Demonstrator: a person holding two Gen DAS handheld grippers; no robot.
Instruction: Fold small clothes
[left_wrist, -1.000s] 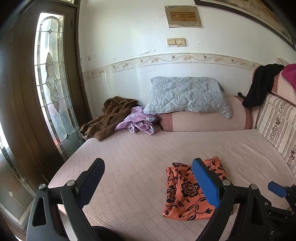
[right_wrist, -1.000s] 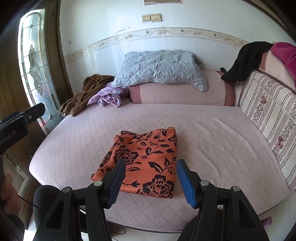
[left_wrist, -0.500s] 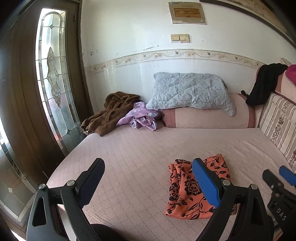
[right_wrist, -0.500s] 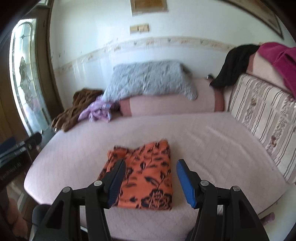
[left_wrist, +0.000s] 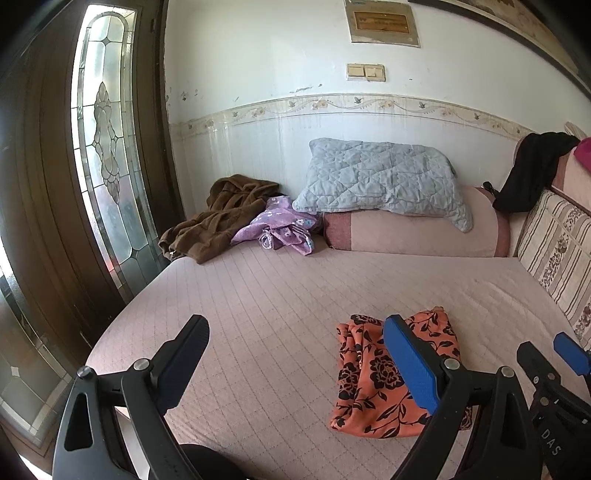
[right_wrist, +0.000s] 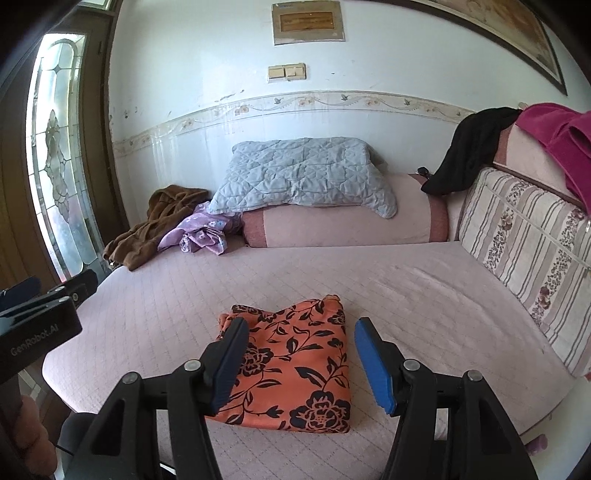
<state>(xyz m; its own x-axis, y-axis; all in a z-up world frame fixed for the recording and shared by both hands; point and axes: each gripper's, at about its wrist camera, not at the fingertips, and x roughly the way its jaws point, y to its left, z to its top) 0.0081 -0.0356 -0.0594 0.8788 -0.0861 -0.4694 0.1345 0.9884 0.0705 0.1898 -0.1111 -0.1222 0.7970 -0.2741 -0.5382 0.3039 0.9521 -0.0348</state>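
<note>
Over the past second our view has pulled back slightly from the orange floral garment (right_wrist: 286, 363), which has not shifted, so we judge this piece finished. Both the left tool (left_wrist: 295, 363) and right tool (right_wrist: 297, 363) are spread and pinch nothing. The garment lies folded into a flat rectangle near the bed's (right_wrist: 424, 291) front edge, slightly rumpled at its far-left corner.

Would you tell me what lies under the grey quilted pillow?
The grey pillow rests on a pink bolster; its left corner overlaps the purple garment. The bolster's top is covered.
</note>
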